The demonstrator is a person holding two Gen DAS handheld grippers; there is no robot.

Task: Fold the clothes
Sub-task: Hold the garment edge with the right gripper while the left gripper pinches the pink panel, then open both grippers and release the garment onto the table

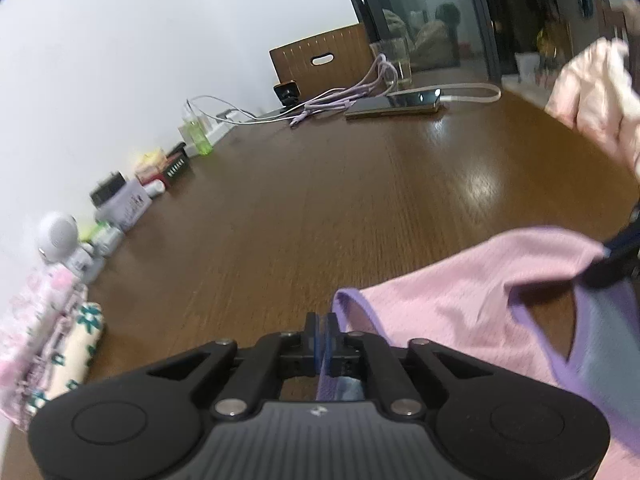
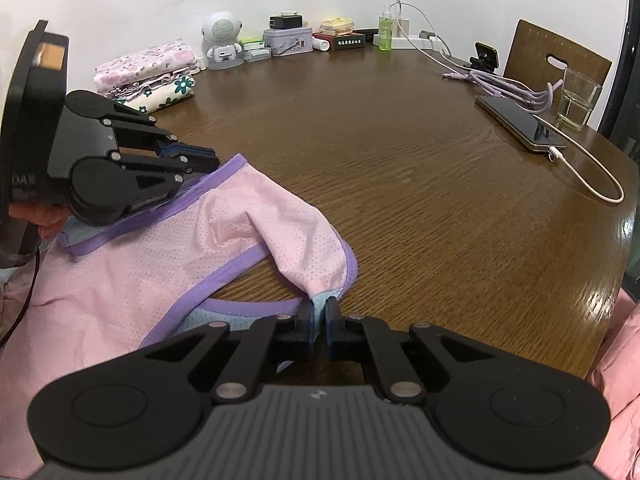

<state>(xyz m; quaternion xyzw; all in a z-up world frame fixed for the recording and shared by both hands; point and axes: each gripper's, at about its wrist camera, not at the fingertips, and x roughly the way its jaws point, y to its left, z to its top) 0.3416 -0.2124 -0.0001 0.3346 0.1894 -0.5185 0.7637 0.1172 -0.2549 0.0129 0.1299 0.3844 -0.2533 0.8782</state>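
Right wrist view: right tool (image 2: 323,312) is clamped on the near edge of the garment (image 2: 256,232); left tool (image 2: 208,160) pinches its purple trim at left. The garment lies on the counter (image 2: 400,160). Step: corners gripped. Next: lift and fold evenly.

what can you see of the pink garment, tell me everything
The pink garment is thin perforated mesh with purple binding on its edges and a pale blue inner layer. It lies crumpled, partly folded over, at the near edge of the wooden table. The left gripper is shut on its purple edge, and the right gripper pinches a blue corner.
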